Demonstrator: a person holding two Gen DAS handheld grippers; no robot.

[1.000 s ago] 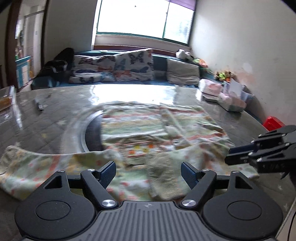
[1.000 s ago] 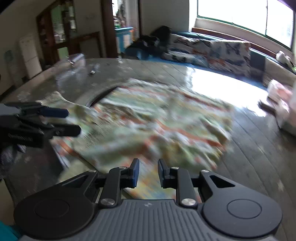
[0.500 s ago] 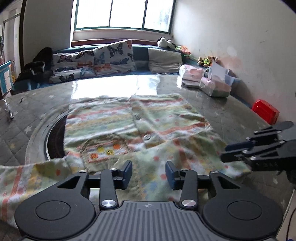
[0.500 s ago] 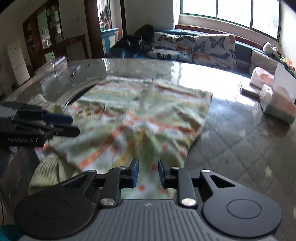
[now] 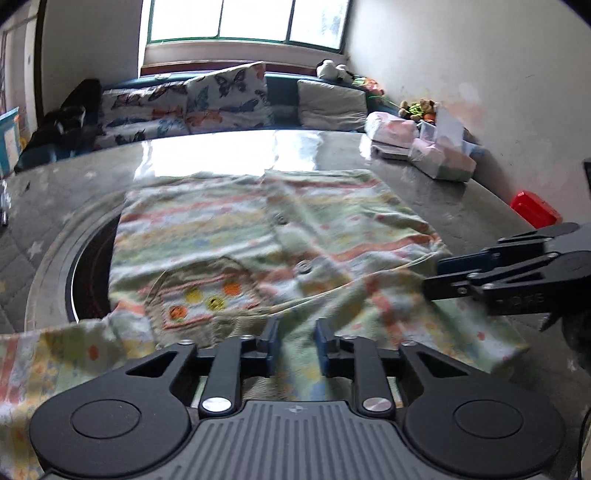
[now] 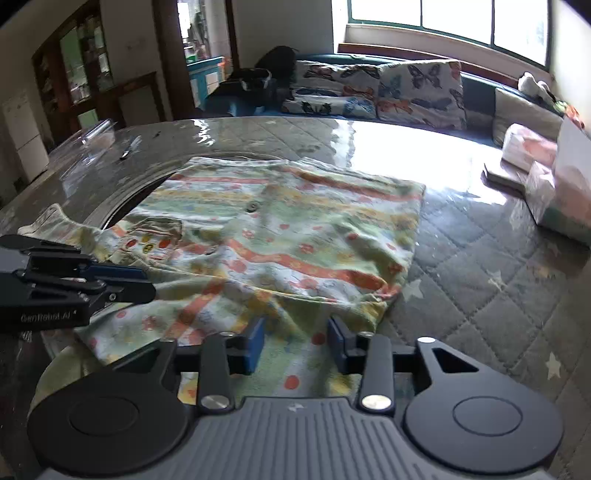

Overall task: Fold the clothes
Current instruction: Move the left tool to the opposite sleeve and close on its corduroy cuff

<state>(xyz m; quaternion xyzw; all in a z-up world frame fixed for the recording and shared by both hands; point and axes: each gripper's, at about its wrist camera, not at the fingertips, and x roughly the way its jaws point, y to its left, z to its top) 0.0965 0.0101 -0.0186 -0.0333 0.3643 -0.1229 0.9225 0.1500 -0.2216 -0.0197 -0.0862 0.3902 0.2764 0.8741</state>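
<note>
Quilted, star-printed cloth under a glossy clear sheet covers the table (image 6: 491,266) we work at, and window light glares off its far half. Nearest us, our left gripper (image 5: 295,341) sits low over the near hem of the garment (image 5: 258,236); its jaws have just been closing and now stand narrowly apart, with cloth lying in the gap, though we cannot tell whether the blue pads actually press it. Our right gripper (image 6: 295,339) hovers over the near right-hand edge of the same garment — its jaws have just been opening, and they stand released, the fabric lying slack between them.

Beyond the tools, the garment — a small buttoned top in pastel stripes and dots, with a patch pocket (image 5: 207,291) — lies spread flat on the table, one sleeve (image 5: 55,354) trailing off to the left. Its left part overlaps a round dark inset (image 5: 90,273) in the tabletop. Farther off, wrapped tissue packs (image 5: 439,155) sit near the table's right edge, a red box (image 5: 535,212) lies past it, and butterfly-print cushions (image 5: 225,96) line a bench under the window (image 5: 243,18).
</note>
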